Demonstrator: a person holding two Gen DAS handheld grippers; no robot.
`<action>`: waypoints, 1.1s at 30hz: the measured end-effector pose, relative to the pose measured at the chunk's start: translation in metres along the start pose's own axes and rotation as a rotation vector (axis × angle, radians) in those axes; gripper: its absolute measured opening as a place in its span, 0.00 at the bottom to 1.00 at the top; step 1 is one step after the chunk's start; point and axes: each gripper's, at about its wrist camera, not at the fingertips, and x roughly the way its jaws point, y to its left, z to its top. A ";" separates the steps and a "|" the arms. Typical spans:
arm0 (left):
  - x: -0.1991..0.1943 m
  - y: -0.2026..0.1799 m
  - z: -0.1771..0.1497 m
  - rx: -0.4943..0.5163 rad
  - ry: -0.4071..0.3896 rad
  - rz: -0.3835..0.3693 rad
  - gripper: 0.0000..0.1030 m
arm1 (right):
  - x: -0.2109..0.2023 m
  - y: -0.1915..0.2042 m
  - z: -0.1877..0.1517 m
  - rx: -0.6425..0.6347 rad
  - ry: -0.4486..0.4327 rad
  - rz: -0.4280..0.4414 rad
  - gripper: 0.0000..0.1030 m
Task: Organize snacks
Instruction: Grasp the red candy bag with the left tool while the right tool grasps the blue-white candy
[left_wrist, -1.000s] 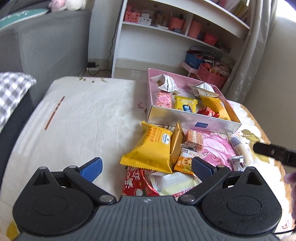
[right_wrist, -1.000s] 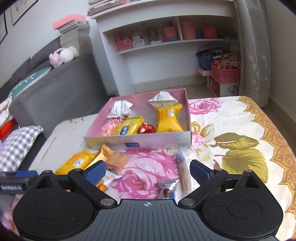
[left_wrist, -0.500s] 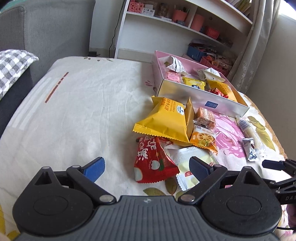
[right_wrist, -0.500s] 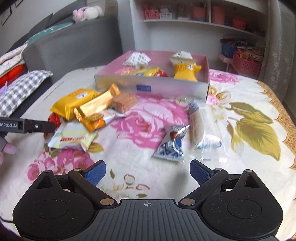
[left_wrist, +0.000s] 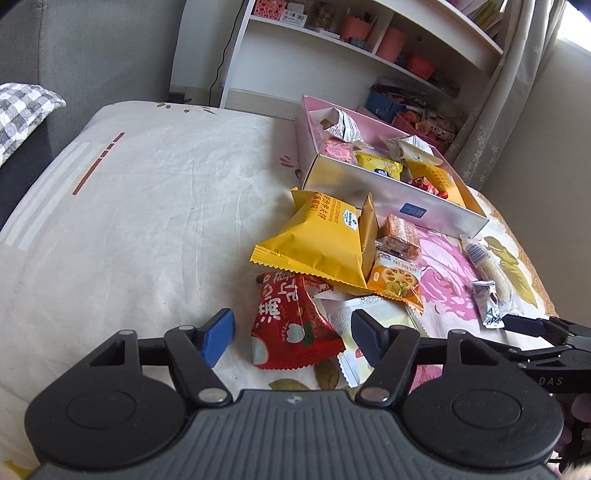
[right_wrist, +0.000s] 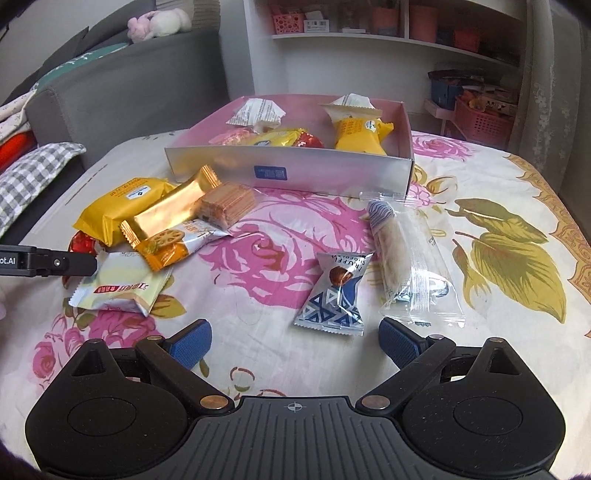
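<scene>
- The bed (right_wrist: 480, 177), under a floral sheet, carries everything; a grey sofa (right_wrist: 122, 85) stands at its far left and white shelves (right_wrist: 369, 40) beyond it.
- A shallow pink box (right_wrist: 295, 171) sits at the far middle of the bed, already holding several wrapped snacks, among them a yellow packet (right_wrist: 360, 134) standing at its right end.
- Near the box's left corner lies a heap: a big yellow bag (left_wrist: 317, 240), a gold bar (right_wrist: 173, 208) leaning on it, a wafer pack (right_wrist: 229, 203), an orange lotus-root packet (right_wrist: 173, 243), a pale green packet (right_wrist: 122, 286) and a red packet (left_wrist: 291, 325).
- To the right, apart from the heap, lie a clear-wrapped rice roll (right_wrist: 391, 251) and just beside it a blue-and-white truffle chocolate (right_wrist: 336, 295).
- The left gripper (left_wrist: 291, 334) has just been narrowing its fingers; the red packet lies between them, the pads not yet pressing on it.
- The right gripper (right_wrist: 295, 341) hovers low with fingers spread wide, the truffle chocolate just beyond the gap, untouched.
</scene>
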 end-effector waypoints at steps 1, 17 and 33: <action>0.000 0.000 0.000 -0.005 0.001 -0.003 0.59 | 0.001 0.000 0.002 0.006 0.000 -0.006 0.96; -0.003 0.006 0.005 -0.045 -0.002 -0.010 0.35 | 0.004 0.000 0.011 0.021 -0.020 -0.069 0.60; -0.012 -0.004 0.009 0.044 -0.002 0.039 0.33 | -0.005 0.005 0.018 -0.003 -0.044 -0.039 0.22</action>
